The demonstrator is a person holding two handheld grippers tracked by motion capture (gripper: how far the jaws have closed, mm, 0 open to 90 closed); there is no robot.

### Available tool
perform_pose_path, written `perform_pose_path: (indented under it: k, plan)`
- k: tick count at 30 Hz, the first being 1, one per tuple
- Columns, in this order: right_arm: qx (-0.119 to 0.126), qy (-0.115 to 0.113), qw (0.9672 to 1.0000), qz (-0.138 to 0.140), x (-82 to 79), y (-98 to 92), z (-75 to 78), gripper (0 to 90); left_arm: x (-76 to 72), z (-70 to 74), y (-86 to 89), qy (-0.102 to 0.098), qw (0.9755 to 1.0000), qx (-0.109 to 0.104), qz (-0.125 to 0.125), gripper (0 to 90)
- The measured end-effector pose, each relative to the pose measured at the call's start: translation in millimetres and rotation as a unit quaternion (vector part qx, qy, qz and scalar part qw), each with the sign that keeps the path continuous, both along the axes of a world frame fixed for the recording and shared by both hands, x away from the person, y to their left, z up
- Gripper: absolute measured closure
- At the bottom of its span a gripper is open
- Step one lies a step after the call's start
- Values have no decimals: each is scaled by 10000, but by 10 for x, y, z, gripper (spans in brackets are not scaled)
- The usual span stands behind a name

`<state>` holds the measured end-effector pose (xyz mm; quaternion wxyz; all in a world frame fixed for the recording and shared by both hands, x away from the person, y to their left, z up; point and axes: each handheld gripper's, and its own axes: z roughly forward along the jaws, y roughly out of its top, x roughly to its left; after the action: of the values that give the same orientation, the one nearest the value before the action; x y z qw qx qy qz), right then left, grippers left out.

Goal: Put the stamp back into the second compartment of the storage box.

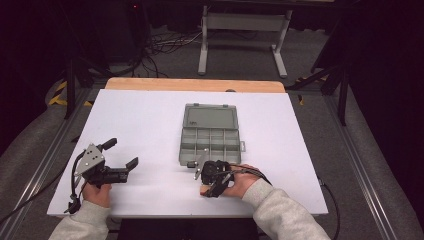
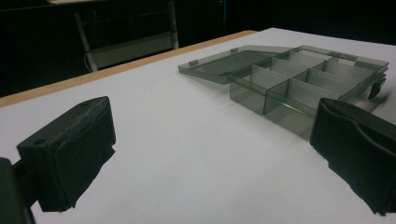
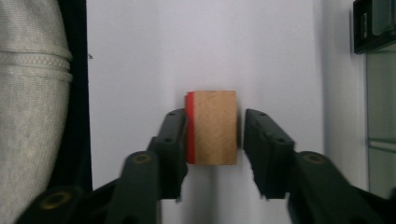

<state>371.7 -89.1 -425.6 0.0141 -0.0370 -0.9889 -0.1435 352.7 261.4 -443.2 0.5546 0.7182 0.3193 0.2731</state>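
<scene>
A small wooden block (image 3: pixel 215 126) with one red side lies on the white table near its front edge. My right gripper (image 3: pixel 214 145) points straight down over it, its jaws closed on the block's two sides, one pad against the red face. In the high view the right gripper (image 1: pixel 207 188) sits just in front of an open grey compartment box (image 1: pixel 210 135), with the block (image 1: pixel 204 191) under it. My left gripper (image 1: pixel 120 153) rests at the table's left, open, with nothing between its jaws (image 2: pixel 210 154). It faces the box (image 2: pixel 299 88).
The box's lid lies flat toward the far side, and its compartments look empty. Its near edge (image 3: pixel 380 93) lies close to the right gripper. A sleeve (image 3: pixel 32 93) and the table's front edge are on the other side. A metal stand (image 1: pixel 245 30) is beyond the table.
</scene>
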Motion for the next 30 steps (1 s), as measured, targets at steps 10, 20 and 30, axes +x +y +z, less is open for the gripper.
perform_pose_path:
  k: [10, 20, 30]
  plan:
    - [0, -57, 10000, 41, -17, 1, 7, 658, 1, 0, -1, -11, 10000, 11, -14, 10]
    - [175, -159, 9997, -20, -26, -39, 104, 658, 0, -1, -2, -5, 10000, 1, -5, 10]
    - [505, -371, 9980, -94, -28, -88, 290, 658, 1, 1, -1, -5, 10000, 23, -12, 10]
